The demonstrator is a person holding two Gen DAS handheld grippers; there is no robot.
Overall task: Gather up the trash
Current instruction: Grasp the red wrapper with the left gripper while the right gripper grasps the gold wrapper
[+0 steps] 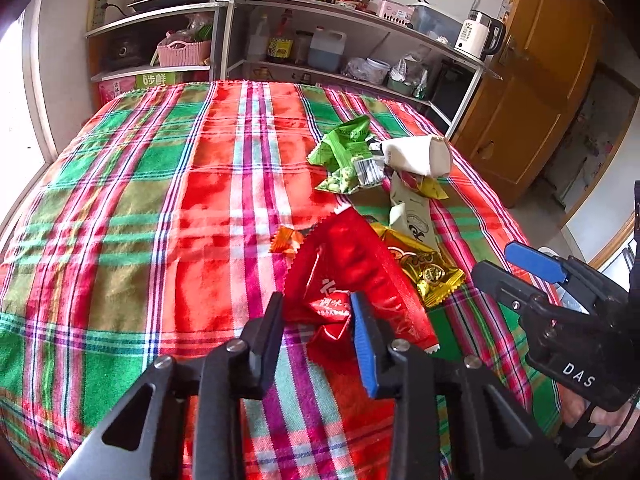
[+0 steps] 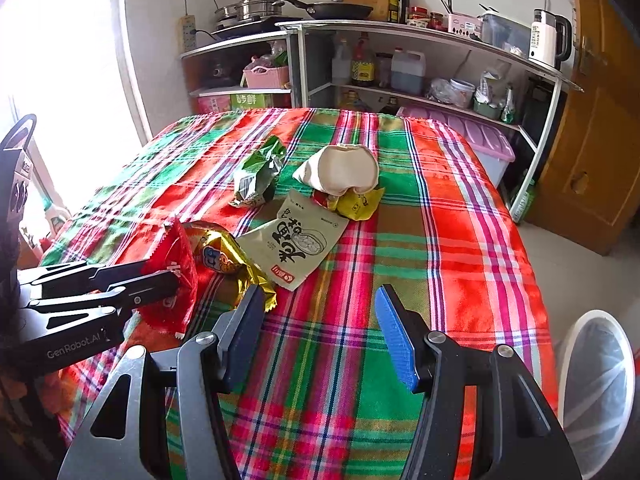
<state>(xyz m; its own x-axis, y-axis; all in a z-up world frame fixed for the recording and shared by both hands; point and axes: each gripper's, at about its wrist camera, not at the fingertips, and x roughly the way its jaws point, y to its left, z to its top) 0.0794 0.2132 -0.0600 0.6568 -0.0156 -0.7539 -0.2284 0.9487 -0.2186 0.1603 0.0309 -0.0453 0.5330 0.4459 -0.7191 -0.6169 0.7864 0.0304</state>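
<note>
Snack wrappers lie on the plaid tablecloth (image 1: pixel 120 208). My left gripper (image 1: pixel 318 320) is shut on a red wrapper (image 1: pixel 352 264), which it holds just above the cloth; it shows from the side in the right wrist view (image 2: pixel 172 276). Beside it lie a gold wrapper (image 1: pixel 424 268), a small orange wrapper (image 1: pixel 286 240), a beige pouch (image 2: pixel 292 240), a green wrapper (image 1: pixel 344 148), a yellow wrapper (image 2: pixel 358 202) and a crumpled white paper cup (image 2: pixel 344 172). My right gripper (image 2: pixel 320 328) is open and empty above the cloth, right of the wrappers.
A white bin with a clear liner (image 2: pixel 600 380) stands on the floor at the table's right. Kitchen shelves (image 2: pixel 400 40) with pots, bottles and a kettle run behind the table. A wooden door (image 1: pixel 540 80) is at the right.
</note>
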